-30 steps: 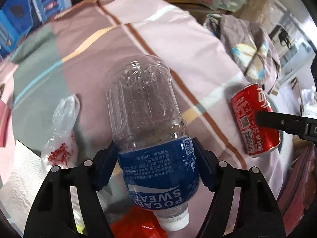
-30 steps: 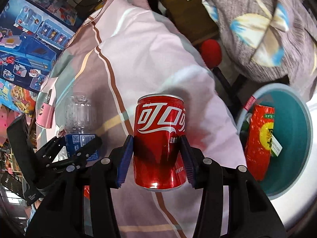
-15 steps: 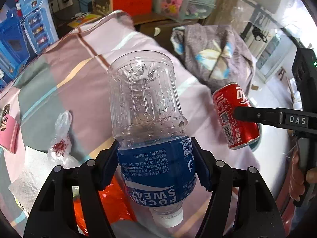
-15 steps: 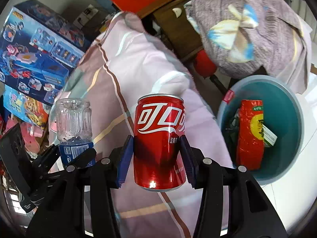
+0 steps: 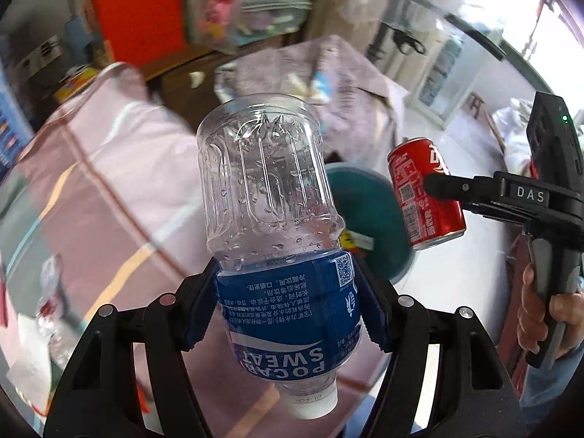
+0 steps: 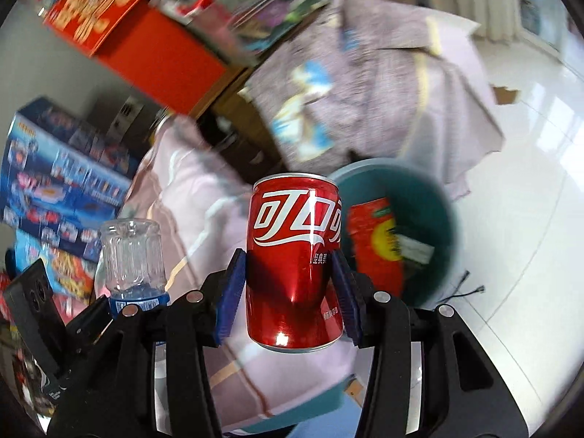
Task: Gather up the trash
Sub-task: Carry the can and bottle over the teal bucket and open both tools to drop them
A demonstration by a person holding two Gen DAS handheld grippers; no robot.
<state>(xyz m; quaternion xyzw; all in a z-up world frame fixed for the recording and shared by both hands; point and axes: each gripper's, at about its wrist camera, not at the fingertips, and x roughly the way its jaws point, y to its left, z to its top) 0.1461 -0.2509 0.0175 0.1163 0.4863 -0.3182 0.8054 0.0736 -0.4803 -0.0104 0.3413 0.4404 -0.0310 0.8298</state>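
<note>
A: What does the left tool (image 5: 288, 308) have?

B: Its blue pads are clamped on the blue label of a clear plastic bottle (image 5: 270, 226), held cap toward the camera. The white cap sits at 6 o'clock, and droplets cling inside.

A: And the right tool (image 6: 288, 288)?

B: It is closed on a red cola can (image 6: 294, 262), pads pressing both sides. In the left wrist view the can shows at 3 o'clock, with a hand (image 5: 544, 325) on the handle partly cut off by the frame edge.

A: Where is the bin?

B: A teal bin (image 6: 434, 197) stands on the white floor at 2 o'clock of the can, which hides its near rim. Inside lies a red packet (image 6: 376, 244), blurred; its print is unreadable. The bottle covers half the bin in the left view.

A: Anything else?

B: The striped pink bed cover (image 5: 109, 189) lies below, smeared by motion.
</note>
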